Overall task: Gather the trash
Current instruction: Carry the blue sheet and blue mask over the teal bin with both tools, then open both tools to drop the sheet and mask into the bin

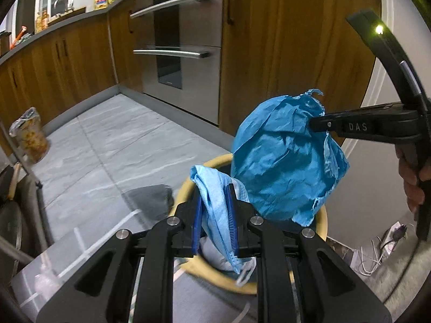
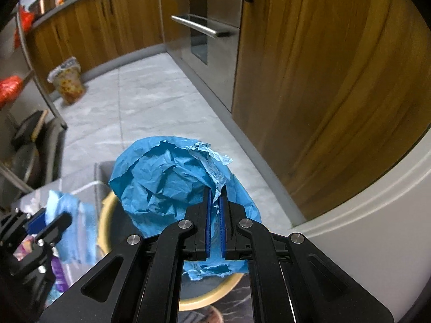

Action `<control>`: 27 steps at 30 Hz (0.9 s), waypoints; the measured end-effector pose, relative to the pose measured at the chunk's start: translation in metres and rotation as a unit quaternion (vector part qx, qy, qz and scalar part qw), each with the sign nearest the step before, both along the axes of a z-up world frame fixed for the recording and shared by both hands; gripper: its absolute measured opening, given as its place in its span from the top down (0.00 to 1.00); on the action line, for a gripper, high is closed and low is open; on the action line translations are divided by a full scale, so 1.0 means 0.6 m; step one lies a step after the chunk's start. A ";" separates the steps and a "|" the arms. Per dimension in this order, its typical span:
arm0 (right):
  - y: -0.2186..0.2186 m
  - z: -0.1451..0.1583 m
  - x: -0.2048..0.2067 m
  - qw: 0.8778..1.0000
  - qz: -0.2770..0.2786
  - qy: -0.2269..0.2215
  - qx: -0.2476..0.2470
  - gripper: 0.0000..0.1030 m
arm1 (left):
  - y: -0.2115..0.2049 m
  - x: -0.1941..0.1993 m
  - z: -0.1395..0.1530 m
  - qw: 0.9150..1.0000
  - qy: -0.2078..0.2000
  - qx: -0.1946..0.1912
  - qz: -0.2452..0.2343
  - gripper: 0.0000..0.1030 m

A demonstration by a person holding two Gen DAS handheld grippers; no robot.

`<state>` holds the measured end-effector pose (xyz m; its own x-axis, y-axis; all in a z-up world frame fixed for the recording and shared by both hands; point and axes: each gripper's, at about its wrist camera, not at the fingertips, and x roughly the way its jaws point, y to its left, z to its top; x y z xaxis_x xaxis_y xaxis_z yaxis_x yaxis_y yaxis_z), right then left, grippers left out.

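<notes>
My left gripper (image 1: 214, 191) is shut on a light blue face mask (image 1: 216, 210), held over a round bin with a tan rim (image 1: 186, 188). My right gripper (image 2: 215, 193) is shut on a crumpled blue paper wad (image 2: 164, 183), held above the same bin's tan rim (image 2: 106, 215). In the left wrist view the right gripper (image 1: 313, 123) pinches the wad (image 1: 280, 161) from the right. In the right wrist view the left gripper (image 2: 52, 222) with the mask (image 2: 71, 228) is at the lower left.
Wooden cabinets (image 1: 282, 40) and a steel oven (image 1: 177, 37) stand behind. A patterned lined bin (image 2: 68, 80) sits on the grey tiled floor (image 2: 140, 102). A white curved appliance (image 2: 377, 215) is at right. Cables (image 1: 388, 242) lie on the floor.
</notes>
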<state>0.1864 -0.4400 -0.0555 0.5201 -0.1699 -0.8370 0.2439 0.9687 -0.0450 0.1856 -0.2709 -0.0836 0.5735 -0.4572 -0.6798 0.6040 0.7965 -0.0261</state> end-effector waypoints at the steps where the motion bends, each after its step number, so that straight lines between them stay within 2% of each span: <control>1: 0.000 -0.006 0.003 1.000 -0.001 0.007 -0.006 0.94 | -0.008 0.002 -0.010 1.000 0.003 0.000 -0.003 0.84; 6: -0.006 -0.032 0.014 0.999 -0.007 0.036 -0.006 0.94 | -0.023 0.007 -0.056 1.000 0.018 0.019 -0.018 0.83; 9: -0.012 -0.046 0.020 0.999 -0.019 0.050 0.006 0.94 | -0.018 0.013 -0.064 1.000 0.021 0.017 -0.012 0.83; 12: -0.009 -0.052 0.027 0.998 -0.018 0.056 0.012 0.94 | -0.014 0.018 -0.066 1.000 0.020 0.017 -0.008 0.78; 15: 0.000 -0.050 0.028 0.999 -0.010 0.052 0.010 0.88 | -0.011 0.016 -0.066 1.000 0.014 0.017 -0.007 0.76; 22: 0.003 -0.043 0.024 0.999 -0.004 0.040 0.013 0.62 | -0.002 0.012 -0.062 1.000 0.010 0.013 0.005 0.54; 24: 0.006 -0.039 0.022 0.999 -0.001 0.034 0.014 0.53 | 0.001 0.009 -0.059 1.000 0.006 0.013 0.009 0.47; 26: 0.008 -0.033 0.020 0.999 0.001 0.026 0.018 0.40 | 0.004 0.008 -0.057 1.000 0.005 0.013 0.012 0.42; 27: 0.009 -0.031 0.020 1.000 0.003 0.022 0.020 0.37 | 0.006 0.008 -0.056 1.000 0.004 0.013 0.014 0.36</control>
